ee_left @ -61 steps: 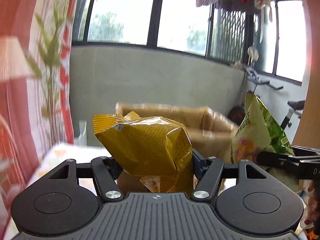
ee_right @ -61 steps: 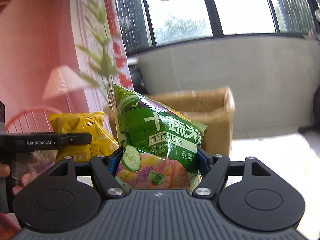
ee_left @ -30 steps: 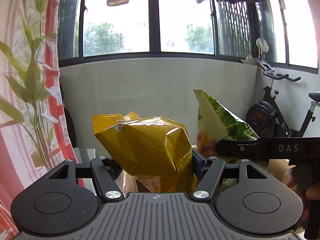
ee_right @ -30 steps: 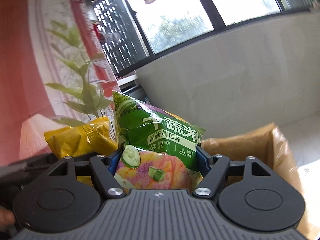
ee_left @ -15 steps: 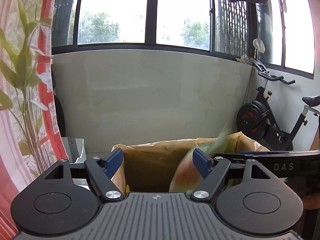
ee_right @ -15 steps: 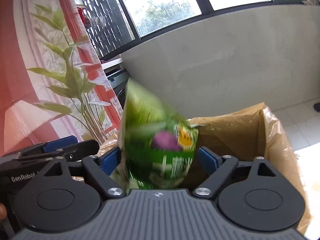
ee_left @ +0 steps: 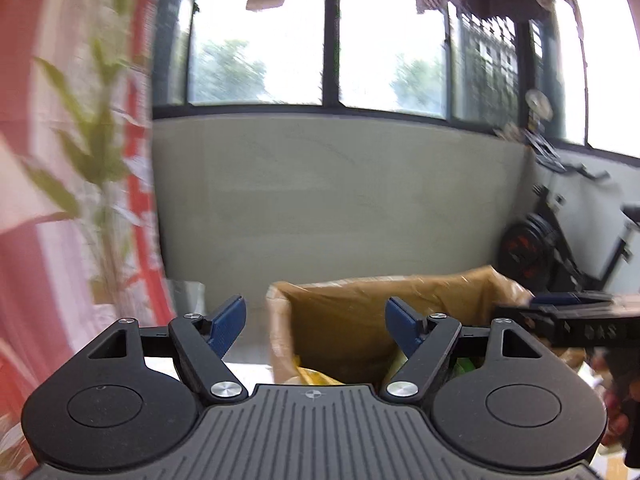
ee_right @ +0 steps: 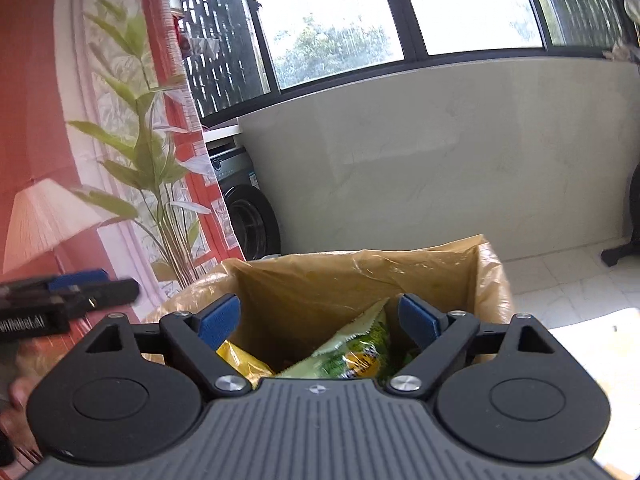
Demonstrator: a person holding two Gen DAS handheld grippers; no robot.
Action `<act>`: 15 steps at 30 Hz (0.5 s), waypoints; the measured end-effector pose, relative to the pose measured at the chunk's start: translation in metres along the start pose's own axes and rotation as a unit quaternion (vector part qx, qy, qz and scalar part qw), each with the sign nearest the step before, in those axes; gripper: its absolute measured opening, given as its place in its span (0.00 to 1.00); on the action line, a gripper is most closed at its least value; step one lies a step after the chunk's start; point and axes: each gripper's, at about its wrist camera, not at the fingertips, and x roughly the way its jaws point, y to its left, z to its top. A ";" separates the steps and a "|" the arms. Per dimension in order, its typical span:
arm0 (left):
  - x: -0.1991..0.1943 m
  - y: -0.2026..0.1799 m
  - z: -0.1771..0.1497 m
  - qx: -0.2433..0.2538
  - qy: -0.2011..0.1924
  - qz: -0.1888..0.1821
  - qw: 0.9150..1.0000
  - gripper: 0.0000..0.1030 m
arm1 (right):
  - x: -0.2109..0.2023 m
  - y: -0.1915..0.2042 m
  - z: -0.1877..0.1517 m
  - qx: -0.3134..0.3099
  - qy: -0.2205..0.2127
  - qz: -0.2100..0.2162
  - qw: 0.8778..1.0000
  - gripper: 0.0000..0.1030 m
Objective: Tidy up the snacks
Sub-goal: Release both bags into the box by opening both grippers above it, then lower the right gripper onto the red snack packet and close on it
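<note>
A cardboard box lined with a brown plastic bag [ee_right: 304,280] [ee_left: 348,312] stands just ahead of both grippers. Inside it lie a green snack bag [ee_right: 352,350], tilted, and a yellow snack bag [ee_right: 240,360] [ee_left: 316,377] at its left. My right gripper [ee_right: 319,318] hangs over the box, open, with nothing between its blue pads [ee_right: 220,318]. My left gripper [ee_left: 316,322] is open and empty too, near the box's left wall. Each gripper shows at the edge of the other's view, the left gripper [ee_right: 68,292] and the right gripper [ee_left: 580,320].
A grey wall [ee_right: 440,152] under large windows stands behind the box. A leafy plant [ee_right: 160,184] and a washing machine [ee_right: 244,216] stand at the left, an exercise bike [ee_left: 560,236] at the right. Laundry hangs overhead. A person's hand [ee_left: 616,400] holds the right gripper.
Both grippers opened and dropped their bags: the yellow bag and the green bag fell into the box. The left view has since swung left.
</note>
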 end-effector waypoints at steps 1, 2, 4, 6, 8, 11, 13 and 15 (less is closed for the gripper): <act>-0.006 0.001 -0.002 -0.007 -0.006 0.005 1.000 0.76 | -0.005 0.001 -0.003 -0.007 -0.002 0.001 1.000 0.86; -0.012 0.002 -0.005 -0.015 -0.007 0.005 1.000 0.76 | -0.010 0.001 -0.005 -0.015 -0.005 0.003 1.000 0.86; -0.022 0.004 -0.011 -0.029 -0.009 0.004 1.000 0.76 | -0.020 0.000 -0.011 -0.029 -0.011 0.010 0.999 0.86; -0.032 0.005 -0.020 -0.040 -0.013 0.010 0.999 0.76 | -0.029 -0.001 -0.020 -0.036 -0.021 0.025 0.999 0.86; -0.039 0.006 -0.031 -0.051 -0.010 0.019 0.999 0.76 | -0.038 -0.003 -0.029 -0.038 -0.029 0.040 0.998 0.90; -0.049 0.009 -0.048 -0.075 0.001 0.024 0.997 0.76 | -0.051 -0.005 -0.046 -0.046 -0.038 0.051 0.997 0.91; -0.054 0.011 -0.062 -0.090 0.007 0.026 0.996 0.76 | -0.056 -0.009 -0.056 -0.038 -0.034 0.058 0.997 0.91; -0.057 0.012 -0.076 -0.103 0.019 0.034 0.994 0.76 | -0.061 -0.015 -0.066 -0.031 -0.031 0.073 0.996 0.91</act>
